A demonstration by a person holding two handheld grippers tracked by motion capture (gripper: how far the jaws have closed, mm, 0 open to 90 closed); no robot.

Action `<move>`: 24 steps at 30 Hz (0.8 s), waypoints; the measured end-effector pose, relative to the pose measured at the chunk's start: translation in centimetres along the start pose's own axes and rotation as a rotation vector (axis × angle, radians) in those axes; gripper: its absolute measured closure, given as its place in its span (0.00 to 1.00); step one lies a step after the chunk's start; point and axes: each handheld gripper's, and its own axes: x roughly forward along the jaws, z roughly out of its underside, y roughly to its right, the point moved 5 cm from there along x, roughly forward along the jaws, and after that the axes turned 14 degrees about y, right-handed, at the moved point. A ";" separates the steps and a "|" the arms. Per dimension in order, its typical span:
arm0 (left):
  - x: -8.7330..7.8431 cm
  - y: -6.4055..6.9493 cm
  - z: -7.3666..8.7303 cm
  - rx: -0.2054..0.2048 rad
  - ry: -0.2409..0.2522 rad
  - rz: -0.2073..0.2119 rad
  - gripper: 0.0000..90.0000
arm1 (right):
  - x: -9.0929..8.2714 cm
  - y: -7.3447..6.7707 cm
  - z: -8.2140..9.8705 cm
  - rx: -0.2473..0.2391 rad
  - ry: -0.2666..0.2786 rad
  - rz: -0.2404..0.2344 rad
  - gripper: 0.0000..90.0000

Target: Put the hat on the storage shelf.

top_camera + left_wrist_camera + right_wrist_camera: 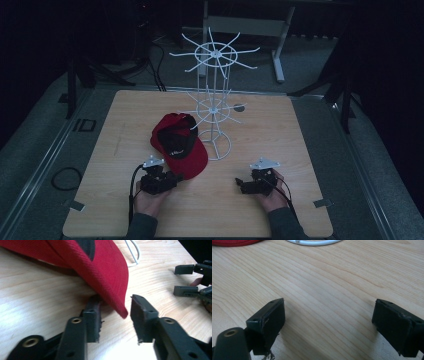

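Cap (176, 142), red w/ black underside, sitting centre of high view, touching the base ring of the white wire rack (214, 107). Prob light and floppy in the crown, stiffer at the brim, so brim edge = best place to grab. Left gripper (113, 315) at lower left of high view, jaws half closed around brim tip, pads not clearly pressing yet. Right gripper (328, 323) lower right, jaws wide apart over bare table (280, 130). Plenty of open room right side; rack prongs above could snag fabric.

Left gripper (113, 315) fingers (92, 320) straddle the red cap's brim (110, 282) on the table (37, 295)
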 end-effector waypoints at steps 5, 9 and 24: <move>2.3 0.3 0.3 -0.006 -0.035 -0.005 0.59 | 0.0 0.0 0.0 -0.001 0.000 -0.001 0.12; 3.8 0.4 0.4 -0.019 -0.051 -0.018 0.55 | 0.0 0.0 0.0 0.000 0.000 -0.001 0.12; 5.2 -0.5 0.1 -0.101 -0.051 -0.018 0.71 | 0.0 0.0 0.0 0.001 0.000 -0.001 0.12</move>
